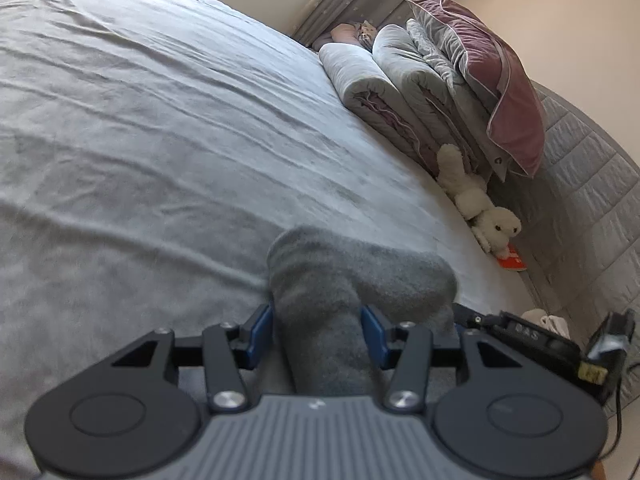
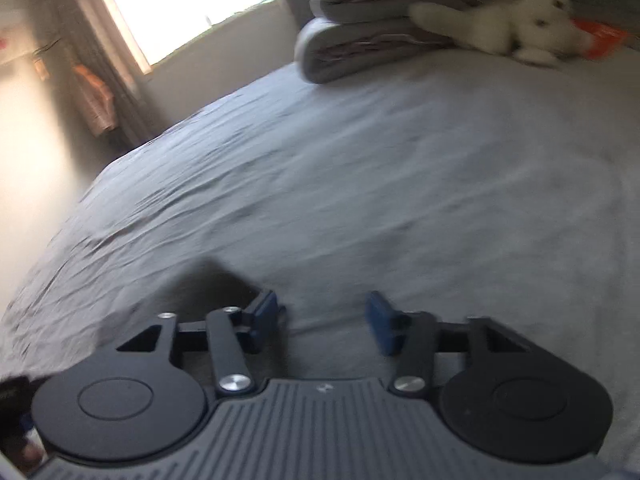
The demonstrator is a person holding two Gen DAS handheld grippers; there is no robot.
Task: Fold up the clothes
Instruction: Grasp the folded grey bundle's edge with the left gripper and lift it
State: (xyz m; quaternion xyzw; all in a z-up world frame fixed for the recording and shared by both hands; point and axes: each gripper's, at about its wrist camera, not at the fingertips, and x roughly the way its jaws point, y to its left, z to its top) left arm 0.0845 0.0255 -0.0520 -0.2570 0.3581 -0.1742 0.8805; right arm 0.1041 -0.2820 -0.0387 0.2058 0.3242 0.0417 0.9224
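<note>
Sock [image 1: 352,280] folding looks to be the step in hand: grey and fuzzy, it lies on the bed [image 1: 160,120] and runs straight through the left gripper [image 1: 318,334], whose fingers stand partly spread either side, near the cloth, though I can't tell if the pads press it. Right gripper [image 2: 324,322] hovers over bare sheet, fingers apart and empty; next it needs a free sock end to pinch.

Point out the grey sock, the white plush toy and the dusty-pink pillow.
grey sock [image 1: 320,304]: left wrist view, its middle, between the blue pads.
white plush toy [image 1: 476,200]: left wrist view, its body.
dusty-pink pillow [image 1: 496,76]: left wrist view, its broad velvet face.
</note>
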